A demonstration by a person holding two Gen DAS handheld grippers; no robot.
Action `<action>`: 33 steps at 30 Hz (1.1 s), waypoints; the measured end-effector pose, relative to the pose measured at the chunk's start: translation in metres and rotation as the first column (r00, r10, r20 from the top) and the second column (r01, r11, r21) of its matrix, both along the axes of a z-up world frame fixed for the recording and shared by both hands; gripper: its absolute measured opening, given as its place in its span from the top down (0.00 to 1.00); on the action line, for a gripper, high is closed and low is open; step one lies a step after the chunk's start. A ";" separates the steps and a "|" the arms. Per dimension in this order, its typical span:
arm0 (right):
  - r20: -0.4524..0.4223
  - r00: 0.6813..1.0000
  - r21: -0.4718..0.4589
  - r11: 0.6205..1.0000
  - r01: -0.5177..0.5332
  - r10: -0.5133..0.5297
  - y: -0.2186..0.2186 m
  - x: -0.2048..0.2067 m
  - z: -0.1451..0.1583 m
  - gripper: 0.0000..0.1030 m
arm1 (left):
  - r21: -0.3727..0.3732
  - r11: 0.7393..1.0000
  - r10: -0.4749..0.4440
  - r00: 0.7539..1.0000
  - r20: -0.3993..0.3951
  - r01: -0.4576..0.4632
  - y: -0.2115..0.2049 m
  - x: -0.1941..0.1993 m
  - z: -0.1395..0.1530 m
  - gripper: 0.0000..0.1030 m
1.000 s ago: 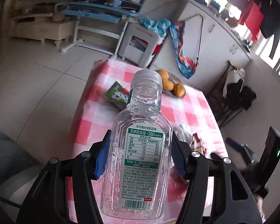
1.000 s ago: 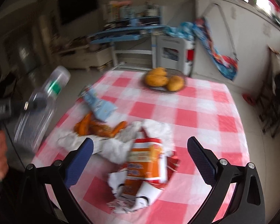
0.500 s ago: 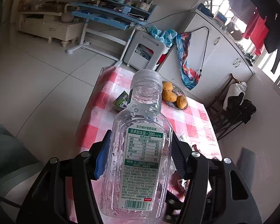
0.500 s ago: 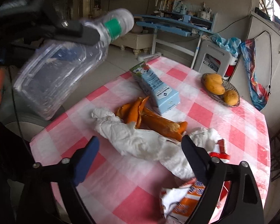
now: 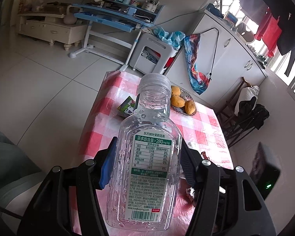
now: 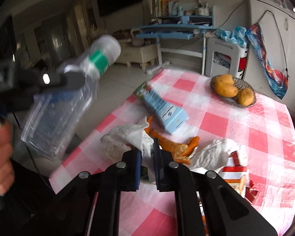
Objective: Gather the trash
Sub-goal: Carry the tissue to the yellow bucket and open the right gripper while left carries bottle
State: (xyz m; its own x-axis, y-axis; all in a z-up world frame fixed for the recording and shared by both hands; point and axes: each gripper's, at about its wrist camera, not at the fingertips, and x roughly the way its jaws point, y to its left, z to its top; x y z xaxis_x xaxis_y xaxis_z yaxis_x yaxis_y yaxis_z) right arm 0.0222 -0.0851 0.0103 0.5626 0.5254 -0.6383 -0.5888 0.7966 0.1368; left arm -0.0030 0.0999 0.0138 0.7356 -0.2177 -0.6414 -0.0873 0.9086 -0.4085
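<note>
The right gripper (image 6: pixel 147 151) has just been closing, and its fingers now pinch one crumpled white tissue (image 6: pixel 127 137) on the checked tabletop (image 6: pixel 236 125). Just past them lie orange peels (image 6: pixel 173 146), then one blue carton (image 6: pixel 163 106), then three mangoes (image 6: pixel 226 88). The left gripper (image 5: pixel 145 157) clamps one clear bottle (image 5: pixel 147 167) between its fingers.

Pink-and-white check across the tabletop (image 6: pixel 222 122). Clear bottle (image 5: pixel 147 169), green-and-white label, white cap. Pale blue carton (image 6: pixel 163 108). Orange peel (image 6: pixel 175 147) beside crumpled white tissue (image 6: pixel 125 137). Yellow-orange fruit (image 6: pixel 226 87). Red-and-orange wrapper (image 6: pixel 236 179).
</note>
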 end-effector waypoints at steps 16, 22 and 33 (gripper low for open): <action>-0.083 0.996 0.343 0.939 0.040 -0.012 -0.060 0.005 0.032 0.89 | 0.009 1.000 0.007 1.000 0.011 -0.007 0.002 -0.004 0.001 0.45; -0.098 0.995 0.407 0.913 0.018 0.024 -0.081 -0.026 0.048 0.89 | 0.020 1.000 -0.006 1.000 0.018 0.005 -0.004 -0.005 0.003 0.45; -0.292 0.955 0.084 0.996 -0.018 0.042 -0.069 -0.159 -0.023 0.87 | 0.076 0.992 -0.101 0.995 0.004 0.100 -0.032 -0.009 -0.005 0.45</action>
